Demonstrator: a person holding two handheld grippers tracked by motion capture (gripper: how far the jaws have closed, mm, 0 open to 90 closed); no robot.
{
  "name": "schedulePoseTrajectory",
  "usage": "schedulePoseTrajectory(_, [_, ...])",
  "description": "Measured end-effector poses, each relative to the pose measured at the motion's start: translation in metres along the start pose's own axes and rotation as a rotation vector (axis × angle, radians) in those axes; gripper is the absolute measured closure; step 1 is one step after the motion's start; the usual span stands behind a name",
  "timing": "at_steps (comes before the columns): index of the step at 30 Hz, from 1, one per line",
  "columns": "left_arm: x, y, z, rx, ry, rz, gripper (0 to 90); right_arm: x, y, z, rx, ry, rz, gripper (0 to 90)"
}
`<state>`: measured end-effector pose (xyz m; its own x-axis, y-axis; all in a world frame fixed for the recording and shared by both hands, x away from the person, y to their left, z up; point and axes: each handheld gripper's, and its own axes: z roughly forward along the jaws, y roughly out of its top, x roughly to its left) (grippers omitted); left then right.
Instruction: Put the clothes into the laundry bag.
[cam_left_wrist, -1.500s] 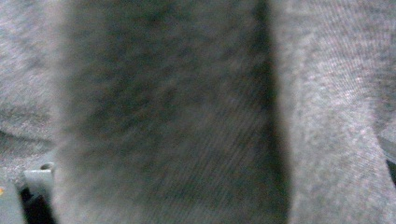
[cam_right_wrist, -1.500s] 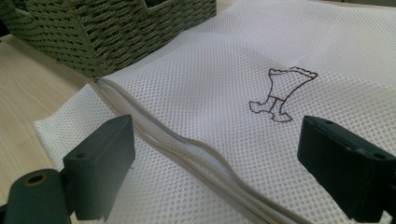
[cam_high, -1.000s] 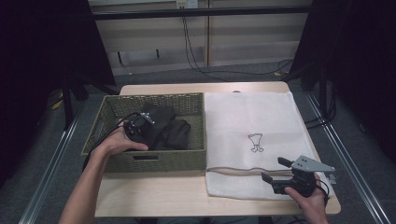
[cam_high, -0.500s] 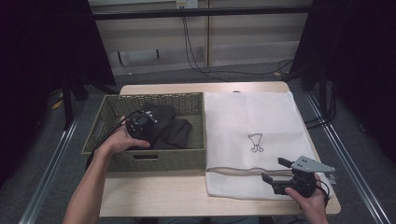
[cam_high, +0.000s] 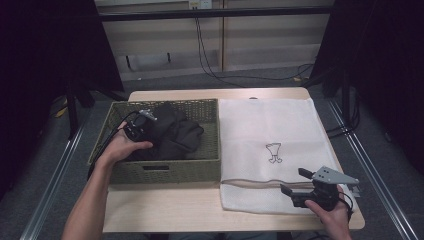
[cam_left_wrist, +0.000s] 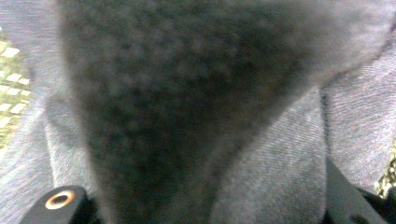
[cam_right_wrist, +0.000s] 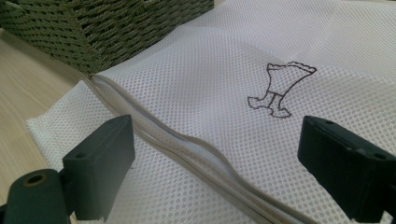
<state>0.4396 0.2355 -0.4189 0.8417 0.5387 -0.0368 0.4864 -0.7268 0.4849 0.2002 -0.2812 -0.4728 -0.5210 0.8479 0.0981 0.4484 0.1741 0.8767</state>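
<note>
The dark garment (cam_high: 172, 135) lies bunched in the woven basket (cam_high: 165, 170) on the left half of the table (cam_high: 165, 207), and a fold of it is gathered between the jaws of the left gripper (cam_high: 142, 125), which sits at the garment's left edge inside the basket. In the left gripper view the grey-black cloth (cam_left_wrist: 187, 102) presses right up against the camera, with the two jaw bases at the bottom corners and basket weave just visible at the far edges; the jaws have just been closing and now stand narrow, pinching the fabric between them. Compared with a second ago, the left hand (cam_high: 122, 147) has lifted a little and the garment's left side is drawn up with it, where before the gripper lay lower on the pile. To the right of the basket, touching its side, the white mesh laundry bag (cam_high: 272, 150) lies flat with its zipper (cam_right_wrist: 187, 149) along the near edge. The right gripper (cam_high: 295, 187) rests at the bag's near right corner, jaws wide apart with nothing between them, unmoved from the earlier frames.
</note>
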Motion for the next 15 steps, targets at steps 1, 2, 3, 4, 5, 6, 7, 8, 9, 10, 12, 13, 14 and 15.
schedulePoseTrajectory(1, [0.000,0.000,0.000,0.000,0.000,0.000,61.0,0.000,0.000,0.000,0.000,0.000,0.000,10.7])
schedulePoseTrajectory(2, [-0.004,-0.003,-0.004,-0.062,0.006,-0.007,61.5,0.000,0.000,0.000,0.000,0.003,-0.002,10.7])
schedulePoseTrajectory(3, [-0.004,-0.003,-0.004,-0.062,0.006,-0.007,62.3,0.000,0.000,0.000,0.000,0.003,-0.002,10.7])
schedulePoseTrajectory(4, [-0.003,-0.004,-0.009,-0.077,0.005,0.022,62.3,0.000,0.000,0.000,0.001,0.001,-0.001,10.7])
schedulePoseTrajectory(5, [-0.003,-0.005,-0.011,-0.103,0.006,0.003,63.0,0.001,0.000,0.000,-0.003,0.003,-0.004,10.7])
schedulePoseTrajectory(6, [-0.002,-0.006,-0.015,-0.122,-0.004,-0.001,63.0,0.001,0.000,0.000,-0.003,0.003,-0.007,10.7])
schedulePoseTrajectory(7, [-0.001,-0.008,-0.020,-0.169,-0.004,-0.016,63.1,0.001,0.000,0.000,-0.002,0.003,-0.006,10.7])
schedulePoseTrajectory(8, [-0.001,-0.010,-0.022,-0.190,-0.010,-0.025,63.0,0.001,0.000,0.000,-0.003,0.003,-0.006,10.7])
schedulePoseTrajectory(9, [-0.001,-0.010,-0.022,-0.190,-0.010,-0.025,63.0,0.001,0.000,0.000,-0.003,0.003,-0.006,10.7])
schedulePoseTrajectory(10, [-0.001,-0.013,-0.027,-0.236,-0.006,-0.046,63.1,0.000,0.001,0.000,-0.007,0.000,-0.003,10.7])
schedulePoseTrajectory(12, [0.000,-0.017,-0.032,-0.299,-0.020,-0.071,63.5,0.000,0.000,-0.001,-0.009,-0.004,-0.004,10.7])
schedulePoseTrajectory(13, [0.000,-0.017,-0.032,-0.299,-0.020,-0.071,63.6,0.000,0.000,-0.001,-0.009,-0.004,-0.004,10.7])
schedulePoseTrajectory(14, [0.000,-0.019,-0.038,-0.329,-0.016,-0.083,63.7,0.000,0.001,-0.001,-0.011,-0.003,-0.009,10.7])
schedulePoseTrajectory(15, [0.000,-0.019,-0.038,-0.329,-0.016,-0.083,63.8,0.000,0.001,-0.001,-0.011,-0.003,-0.009,10.7])
